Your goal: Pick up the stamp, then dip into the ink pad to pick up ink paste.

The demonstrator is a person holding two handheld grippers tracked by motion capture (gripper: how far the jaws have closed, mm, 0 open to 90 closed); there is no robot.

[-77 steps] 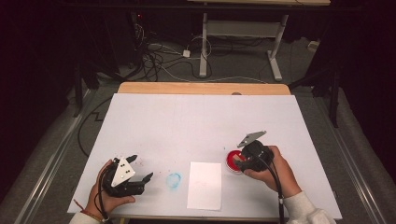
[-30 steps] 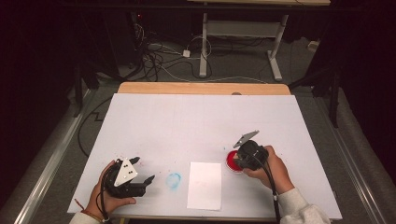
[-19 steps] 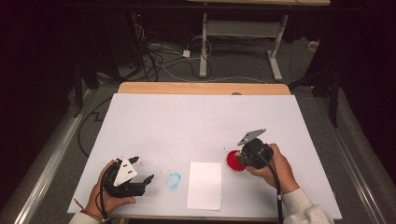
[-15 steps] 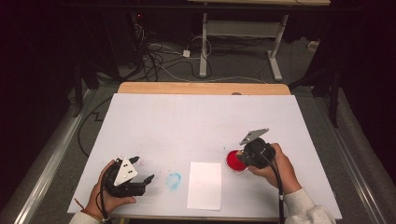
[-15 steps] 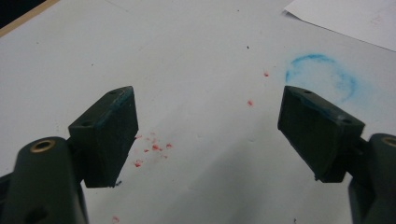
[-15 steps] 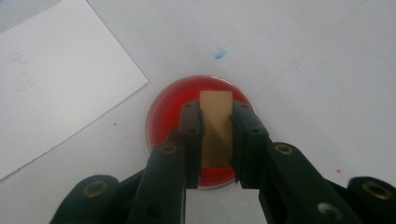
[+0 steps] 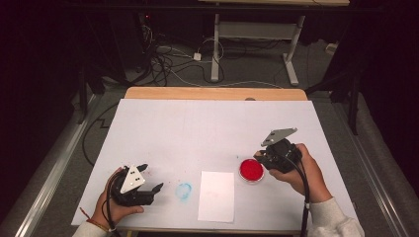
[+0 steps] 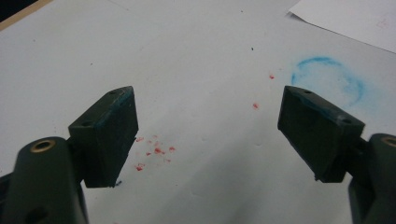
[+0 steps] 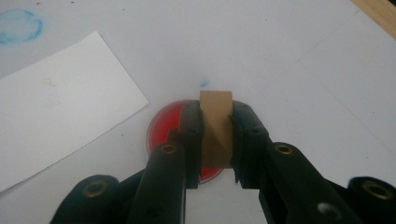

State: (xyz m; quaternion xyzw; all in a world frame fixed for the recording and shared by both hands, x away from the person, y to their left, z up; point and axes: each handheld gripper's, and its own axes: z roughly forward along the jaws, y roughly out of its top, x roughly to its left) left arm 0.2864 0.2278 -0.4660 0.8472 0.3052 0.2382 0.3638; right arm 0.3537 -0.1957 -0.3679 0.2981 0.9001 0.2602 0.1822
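Dark room; cables [image 7: 170, 59] strew grey floor [image 7: 59, 197] beneath a white-legged desk [image 7: 257, 29].

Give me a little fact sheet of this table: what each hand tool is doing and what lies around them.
right gripper: shut on a tan wooden block, held above the red ink pad
red ink pad: round, on the table, right of the paper
white paper: flat, near the front edge, between the two hands
blue ring stain: on the table, left of the paper
left gripper: open, nothing between its jaws, low over the table
red specks: scattered on the table under the left gripper
table: white top
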